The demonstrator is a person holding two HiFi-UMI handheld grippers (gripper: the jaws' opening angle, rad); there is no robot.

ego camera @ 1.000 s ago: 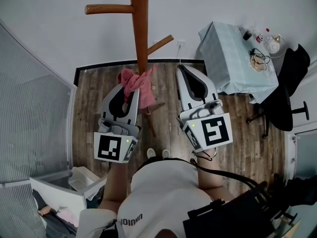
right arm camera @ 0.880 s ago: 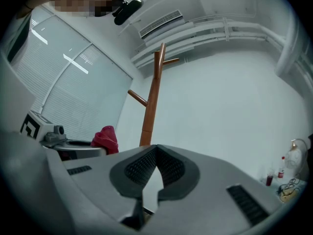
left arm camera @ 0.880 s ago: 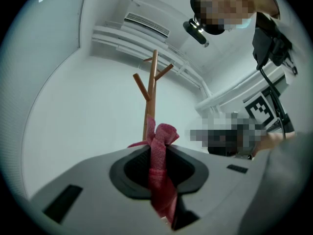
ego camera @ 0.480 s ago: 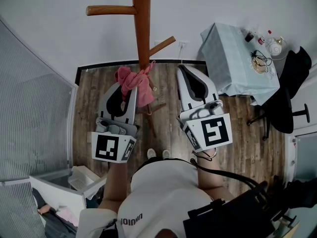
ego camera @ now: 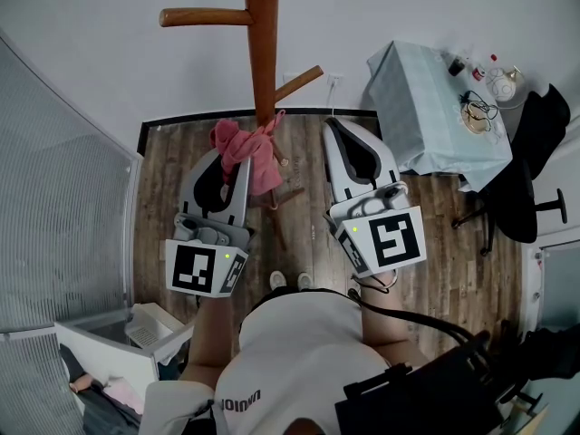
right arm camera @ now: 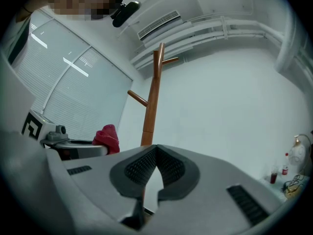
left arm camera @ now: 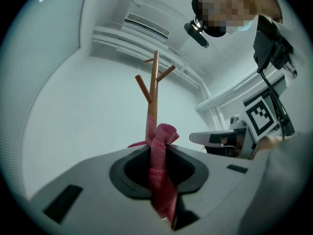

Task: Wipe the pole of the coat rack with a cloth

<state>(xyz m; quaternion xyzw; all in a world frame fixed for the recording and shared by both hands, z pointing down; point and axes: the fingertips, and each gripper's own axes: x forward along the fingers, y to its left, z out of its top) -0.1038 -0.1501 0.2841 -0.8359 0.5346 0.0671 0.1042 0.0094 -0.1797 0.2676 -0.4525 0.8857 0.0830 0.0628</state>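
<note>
The wooden coat rack pole [ego camera: 262, 53] rises through the middle of the head view, with side pegs. My left gripper [ego camera: 237, 155] is shut on a pink cloth [ego camera: 246, 152], which it presses against the pole just left of it. In the left gripper view the pink cloth [left arm camera: 159, 170] runs between the jaws and bunches against the pole [left arm camera: 153, 94]. My right gripper [ego camera: 337, 132] hangs to the right of the pole, shut and empty. The right gripper view shows the pole [right arm camera: 152, 97] beyond my right gripper [right arm camera: 156, 148], with the cloth [right arm camera: 107, 138] at the left.
A table with a pale cloth [ego camera: 426, 116] and small items stands at the right, with a black chair [ego camera: 526, 170] beside it. The rack's base legs [ego camera: 283, 199] spread over the wooden floor. A white bin [ego camera: 145, 329] sits at the lower left near frosted glass panels.
My left gripper has slid the cloth a little up along the pole, then stayed nearly still. The right gripper has barely moved.
</note>
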